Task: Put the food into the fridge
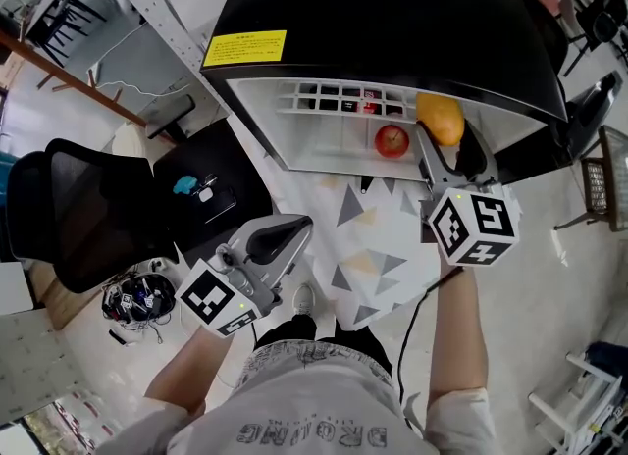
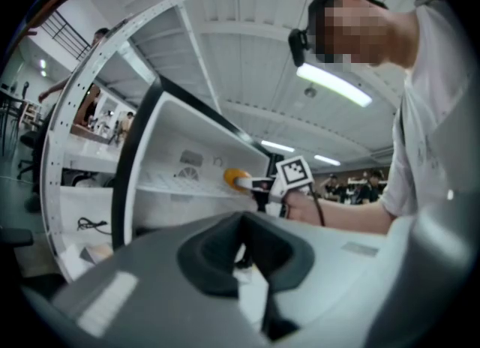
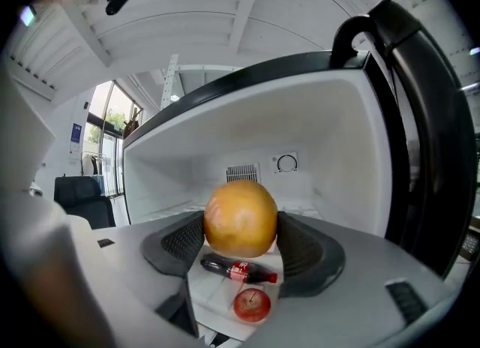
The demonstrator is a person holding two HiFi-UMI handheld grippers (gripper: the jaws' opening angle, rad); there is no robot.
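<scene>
- The left gripper is held low by the person's body, well apart from the fridge. Its jaws are seen pressed almost together, and nothing is caught between them.
- The fridge is seen open, and its white shelf is laid bare on the left side.
- A cola bottle is seen lying on its side toward the back of the shelf. A red apple rests nearer the front, about mid-shelf.
- The yellow-orange fruit is pinched between the spread jaws of the right gripper, which press on its two flanks. It is carried at the right end of the shelf, just beside the apple and to its right, above the shelf and not yet set down.
- From the jaws, the shelf lies ahead and below, with the bottle and apple showing under the fruit in the right gripper view.
- The setting-down is judged to fall to the right gripper alone. A free patch right of the apple is judged to be what the coming move needs, so that the apple is not knocked.
</scene>
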